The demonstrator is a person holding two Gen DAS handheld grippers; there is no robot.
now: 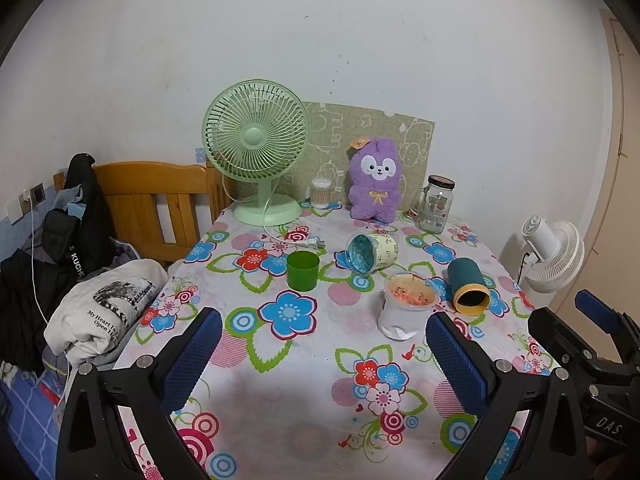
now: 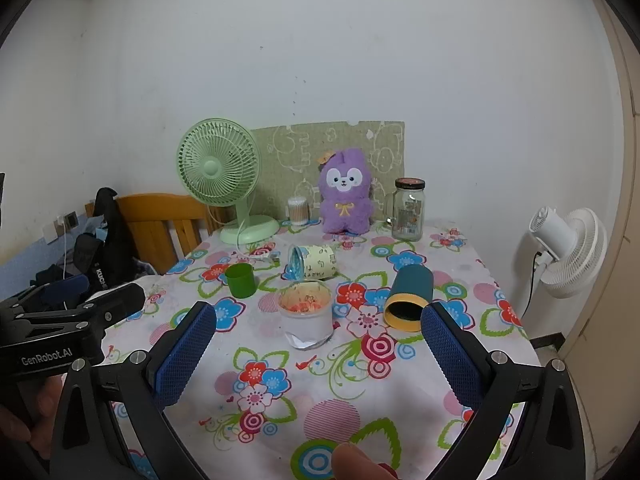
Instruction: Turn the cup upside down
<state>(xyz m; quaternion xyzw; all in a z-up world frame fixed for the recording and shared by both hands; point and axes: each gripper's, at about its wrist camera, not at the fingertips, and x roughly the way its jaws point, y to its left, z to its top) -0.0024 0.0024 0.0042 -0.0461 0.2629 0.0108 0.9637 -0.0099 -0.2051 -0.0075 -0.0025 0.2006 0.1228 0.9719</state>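
Several cups sit on the flowered tablecloth (image 1: 304, 392). A green cup (image 1: 303, 270) (image 2: 240, 280) stands upright, mouth up. A clear plastic cup (image 1: 405, 305) (image 2: 307, 315) with orange bits inside stands upright. A teal cup with a yellow rim (image 1: 469, 286) (image 2: 409, 298) lies on its side. A pale patterned cup with a blue inside (image 1: 371, 252) (image 2: 314, 262) lies on its side. My left gripper (image 1: 324, 348) is open and empty, short of the cups. My right gripper (image 2: 318, 344) is open and empty, close before the clear cup.
A green fan (image 1: 256, 148), a cotton-swab box (image 1: 321, 193), a purple plush (image 1: 374, 180) and a glass jar (image 1: 436, 205) stand along the table's back. A wooden bed frame (image 1: 152, 204) with clothes is left; a white fan (image 1: 554, 254) is right.
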